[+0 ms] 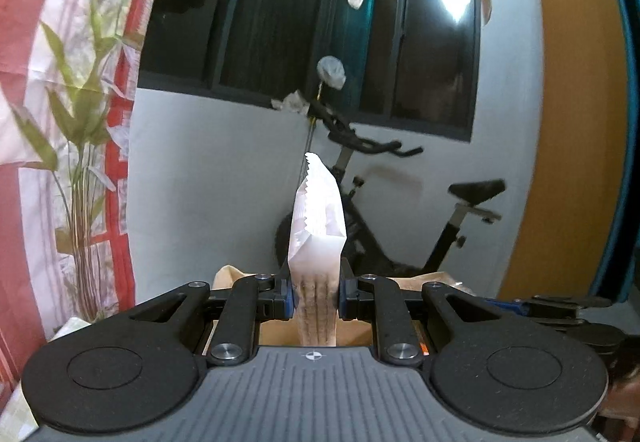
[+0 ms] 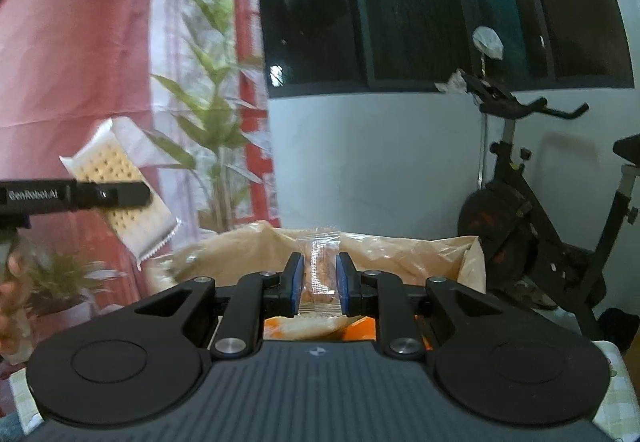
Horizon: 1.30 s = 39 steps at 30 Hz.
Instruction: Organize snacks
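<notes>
My left gripper is shut on a white cracker packet, which stands upright between its blue pads with a serrated top edge. The right wrist view shows this same cracker packet from the side, held aloft at the left by the left gripper. My right gripper is shut on a small clear-wrapped snack with a brownish piece inside. Both grippers are raised above a box lined with brown paper, whose rim shows just beyond the fingers. The right gripper appears at the right edge of the left wrist view.
An exercise bike stands against the white wall under a dark window. A potted plant and a red and white curtain are at the left. An orange packet lies under the right gripper. A hand shows at far left.
</notes>
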### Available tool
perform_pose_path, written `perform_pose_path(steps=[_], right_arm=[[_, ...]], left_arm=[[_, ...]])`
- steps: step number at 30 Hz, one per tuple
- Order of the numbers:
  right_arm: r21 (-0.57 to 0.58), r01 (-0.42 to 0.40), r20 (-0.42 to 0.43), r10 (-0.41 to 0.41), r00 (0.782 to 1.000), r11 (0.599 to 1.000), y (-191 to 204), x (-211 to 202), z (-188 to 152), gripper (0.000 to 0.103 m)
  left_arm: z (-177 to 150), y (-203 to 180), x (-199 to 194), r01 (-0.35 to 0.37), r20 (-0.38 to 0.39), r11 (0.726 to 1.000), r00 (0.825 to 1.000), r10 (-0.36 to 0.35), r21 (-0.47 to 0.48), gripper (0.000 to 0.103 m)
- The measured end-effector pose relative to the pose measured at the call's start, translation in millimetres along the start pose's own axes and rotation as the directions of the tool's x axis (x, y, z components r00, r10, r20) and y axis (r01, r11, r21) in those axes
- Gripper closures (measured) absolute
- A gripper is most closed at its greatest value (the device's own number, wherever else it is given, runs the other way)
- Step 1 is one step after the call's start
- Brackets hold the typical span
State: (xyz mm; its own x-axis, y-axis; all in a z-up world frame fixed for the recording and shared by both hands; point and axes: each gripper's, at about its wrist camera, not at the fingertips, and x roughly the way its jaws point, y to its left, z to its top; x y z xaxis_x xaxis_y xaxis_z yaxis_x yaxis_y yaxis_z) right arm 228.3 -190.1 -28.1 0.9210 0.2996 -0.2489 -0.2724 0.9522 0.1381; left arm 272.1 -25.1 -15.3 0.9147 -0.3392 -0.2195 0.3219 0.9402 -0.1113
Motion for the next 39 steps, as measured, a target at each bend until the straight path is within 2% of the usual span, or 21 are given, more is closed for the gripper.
perform_pose_path(steps=[7, 9, 10, 11, 13, 16, 19, 28, 34, 39], right_arm=[[0.025, 0.094, -0.091, -0.092, 0.992, 0.995, -14, 40, -1, 0.084], [0.011, 0.109, -0.11, -0.107, 0.988, 0.994, -14, 43, -4, 0.083], [0.007, 0.113, -0.112, -0.112, 0.987, 0.994, -15, 41, -6, 0.081], [0.007, 0.115, -0.113, -0.114, 0.987, 0.993, -15, 39, -7, 0.073], [0.016, 0.117, -0.106, -0.115, 0.988, 0.993, -17, 34, -8, 0.064], [0.031, 0.115, -0.093, -0.112, 0.989, 0.993, -18, 24, -8, 0.064], [0.037, 0.098, -0.078, -0.095, 0.992, 0.995, -18, 12, -8, 0.057], [-0.031, 0.048, -0.047, -0.05, 0.998, 0.998, 0, -26, -18, 0.056], [-0.028, 0.03, -0.035, -0.031, 0.999, 0.999, 8, -46, -33, 0.056], [-0.014, 0.022, -0.059, -0.023, 0.998, 1.0, 12, -53, -52, 0.056]], left_arm=[[-10, -7, 45, -0.059, -0.103, 0.998, 0.993, 0.062, 0.035, 0.082], [-11, -2, 48, -0.069, -0.117, 0.997, 0.99, 0.072, 0.036, 0.073], [-12, 0, 45, -0.067, -0.118, 0.997, 0.991, 0.07, 0.035, 0.058], [-12, 1, 43, -0.064, -0.115, 0.997, 0.991, 0.067, 0.032, 0.046], [-11, 3, 35, -0.062, -0.105, 0.998, 0.992, 0.065, 0.026, 0.041], [-8, 4, 27, -0.043, -0.113, 0.998, 0.992, 0.048, 0.041, 0.039], [-8, 3, 12, -0.023, -0.109, 0.998, 0.994, 0.029, 0.053, 0.035], [-22, 18, -39, 0.013, -0.121, 1.0, 0.993, -0.01, 0.026, 0.034], [-44, 30, -68, -0.014, -0.145, 1.0, 0.989, 0.011, -0.018, 0.034], [-65, 44, -79, -0.054, -0.189, 0.997, 0.981, 0.041, -0.062, 0.035]])
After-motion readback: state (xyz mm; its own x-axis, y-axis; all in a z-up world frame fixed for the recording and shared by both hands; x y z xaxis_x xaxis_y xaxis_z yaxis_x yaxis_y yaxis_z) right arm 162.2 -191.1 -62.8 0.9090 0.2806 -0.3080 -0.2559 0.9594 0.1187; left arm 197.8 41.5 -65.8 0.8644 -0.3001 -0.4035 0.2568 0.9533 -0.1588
